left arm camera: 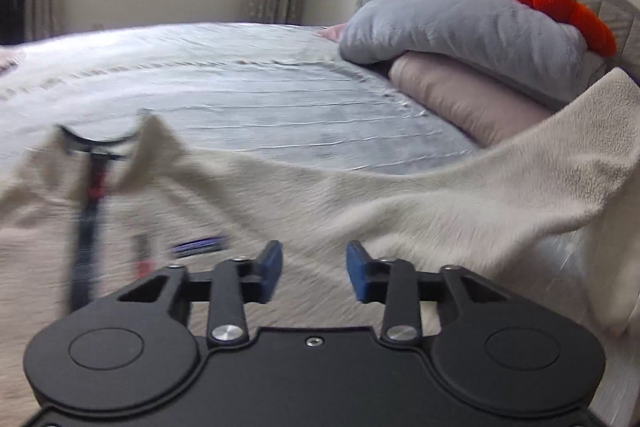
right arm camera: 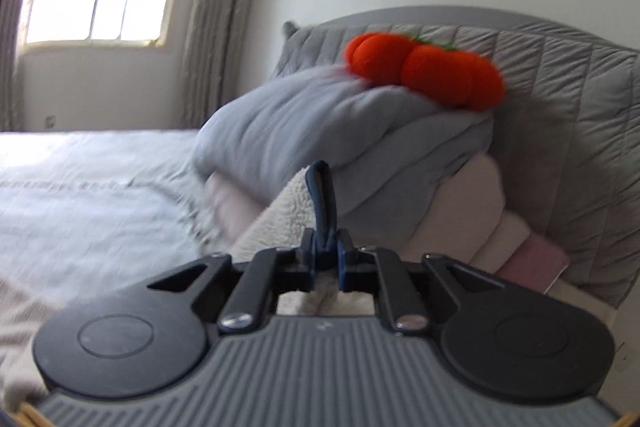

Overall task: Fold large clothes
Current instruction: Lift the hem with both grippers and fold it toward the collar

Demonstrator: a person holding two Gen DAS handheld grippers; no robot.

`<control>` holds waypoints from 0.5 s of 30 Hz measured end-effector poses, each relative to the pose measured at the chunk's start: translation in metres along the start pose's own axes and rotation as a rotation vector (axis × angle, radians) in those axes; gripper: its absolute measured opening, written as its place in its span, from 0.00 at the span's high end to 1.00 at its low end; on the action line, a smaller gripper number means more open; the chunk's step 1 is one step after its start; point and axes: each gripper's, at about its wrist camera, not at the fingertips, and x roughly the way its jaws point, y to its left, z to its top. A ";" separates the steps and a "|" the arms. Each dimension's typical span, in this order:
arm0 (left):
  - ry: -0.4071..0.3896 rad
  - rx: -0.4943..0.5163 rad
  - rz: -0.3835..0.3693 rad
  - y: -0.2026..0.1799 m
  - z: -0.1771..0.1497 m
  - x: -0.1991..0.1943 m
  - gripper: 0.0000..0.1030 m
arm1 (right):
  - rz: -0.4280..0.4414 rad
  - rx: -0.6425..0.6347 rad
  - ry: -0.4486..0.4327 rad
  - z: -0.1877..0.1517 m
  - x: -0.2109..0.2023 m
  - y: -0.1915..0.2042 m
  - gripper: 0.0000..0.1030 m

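Soft, limp cream fleece jacket (left arm camera: 320,203), best pinched at hems; left claw (left arm camera: 314,269) agape, right claw (right arm camera: 325,261) clamped on navy loop (right arm camera: 322,195).

Right gripper (right arm camera: 325,259) jaws pinching fleece (right arm camera: 280,223), apparently cuff.

The left gripper (left arm camera: 314,269) is held low and level, its blue-padded fingers (left arm camera: 271,267) spread apart with nothing between them. The right gripper (right arm camera: 325,259) points forward with its jaws pressed together (pinching a dark blue strap).
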 end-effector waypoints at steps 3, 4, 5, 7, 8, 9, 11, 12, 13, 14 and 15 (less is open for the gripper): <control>0.017 -0.056 -0.113 -0.024 0.005 0.053 0.82 | -0.029 0.029 -0.006 0.003 0.020 -0.015 0.92; 0.047 -0.075 -0.160 -0.034 0.002 0.072 0.83 | -0.035 0.032 0.004 0.001 0.028 -0.019 0.92; 0.082 -0.089 -0.191 -0.044 -0.002 0.091 0.84 | -0.041 0.032 0.020 -0.004 0.036 -0.022 0.92; 0.137 -0.091 -0.188 -0.064 -0.018 0.123 0.85 | -0.042 0.027 0.070 -0.015 0.054 -0.026 0.92; 0.096 -0.074 -0.185 -0.071 -0.023 0.126 0.87 | -0.051 0.014 0.092 -0.023 0.057 -0.025 0.92; 0.085 -0.060 -0.180 -0.076 -0.022 0.127 0.87 | -0.055 0.003 0.111 -0.030 0.062 -0.022 0.92; 0.094 -0.071 -0.188 -0.075 -0.019 0.124 0.82 | -0.057 0.011 0.137 -0.038 0.067 -0.018 0.91; 0.094 -0.059 -0.194 -0.075 -0.017 0.120 0.82 | -0.052 0.029 0.140 -0.039 0.066 -0.017 0.89; 0.093 -0.029 -0.189 -0.078 -0.015 0.115 0.82 | -0.043 0.047 0.139 -0.039 0.062 -0.016 0.86; 0.093 0.008 -0.176 -0.080 -0.015 0.105 0.78 | -0.029 0.051 0.141 -0.037 0.059 -0.015 0.83; 0.094 0.033 -0.161 -0.080 -0.016 0.095 0.68 | -0.018 0.046 0.139 -0.034 0.054 -0.012 0.70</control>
